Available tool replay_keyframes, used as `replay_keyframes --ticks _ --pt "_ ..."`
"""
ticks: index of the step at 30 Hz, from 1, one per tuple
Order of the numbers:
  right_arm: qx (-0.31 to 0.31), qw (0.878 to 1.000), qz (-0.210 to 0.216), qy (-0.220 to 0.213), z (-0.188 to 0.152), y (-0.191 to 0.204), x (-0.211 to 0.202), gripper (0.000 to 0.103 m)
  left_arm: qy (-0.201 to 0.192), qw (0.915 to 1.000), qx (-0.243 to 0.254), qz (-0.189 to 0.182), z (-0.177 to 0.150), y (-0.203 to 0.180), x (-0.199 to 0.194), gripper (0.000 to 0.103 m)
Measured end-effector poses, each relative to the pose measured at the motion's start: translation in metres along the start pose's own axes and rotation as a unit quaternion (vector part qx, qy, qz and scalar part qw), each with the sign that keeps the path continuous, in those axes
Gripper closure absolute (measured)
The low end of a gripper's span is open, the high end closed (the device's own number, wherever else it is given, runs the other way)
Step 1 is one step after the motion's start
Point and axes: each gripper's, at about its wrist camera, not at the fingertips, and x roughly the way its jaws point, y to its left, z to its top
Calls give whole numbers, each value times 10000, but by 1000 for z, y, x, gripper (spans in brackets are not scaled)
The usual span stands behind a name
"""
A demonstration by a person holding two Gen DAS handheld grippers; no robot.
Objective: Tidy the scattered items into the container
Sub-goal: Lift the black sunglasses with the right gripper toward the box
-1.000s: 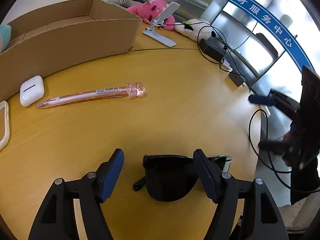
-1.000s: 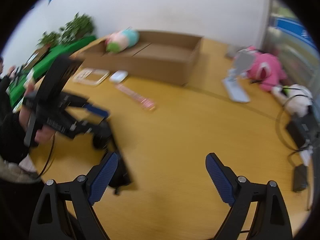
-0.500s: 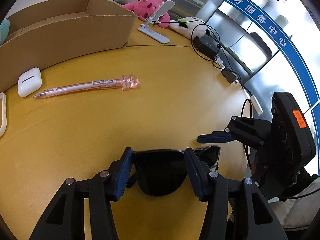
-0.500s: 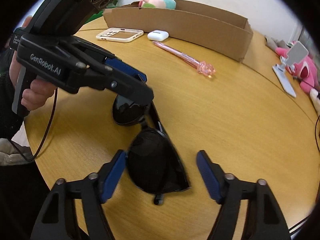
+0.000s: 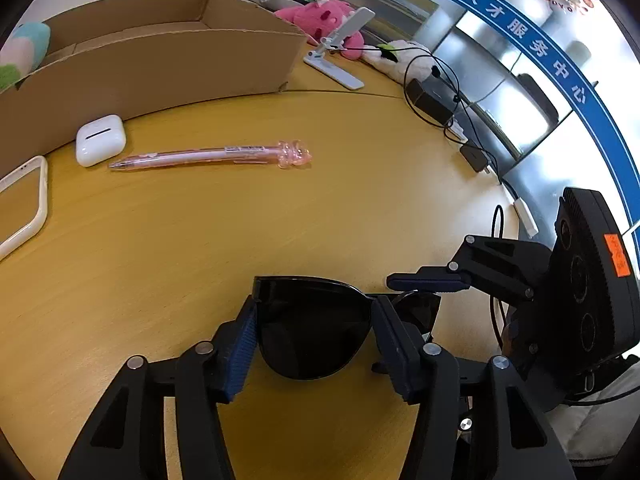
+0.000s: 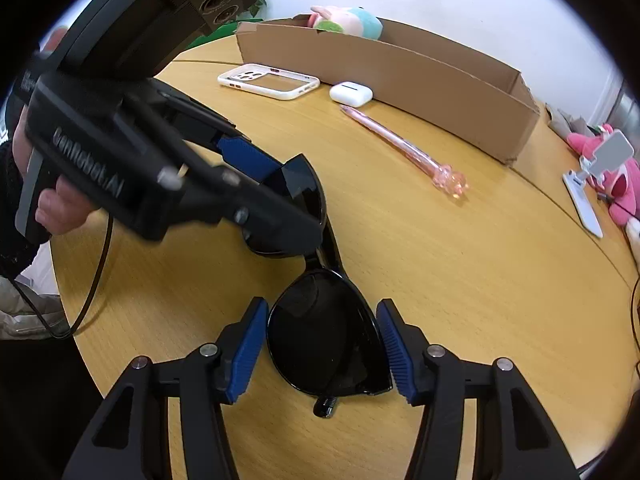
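A round wooden table (image 5: 360, 184) with a yellow-tan top fills both views; a seam (image 5: 344, 94) crosses its far part. Behind it rises a plain white wall (image 6: 460, 4); to one side stand glass and metal panels (image 5: 500, 92), brightly backlit, crossed by a blue band with white Chinese characters (image 5: 516, 28); green foliage (image 6: 262, 0) shows at the wall's edge.
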Motion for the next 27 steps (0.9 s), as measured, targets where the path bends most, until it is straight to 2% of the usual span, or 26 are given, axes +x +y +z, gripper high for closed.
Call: replay_keyframes --ticks 14,20,27 --pt "-442 9980 -136 -426 45 14 -10 48 -637 9975 -246 161 9 25 -58 50" --pt "-735 9952 -228 -601 84 20 -17 48 -986 9942 -270 324 25 38 -94 50" --pt "-1121 9884 -315 -971 147 22 -31 48 -1466 9871 -182 615 61 51 -149 50"
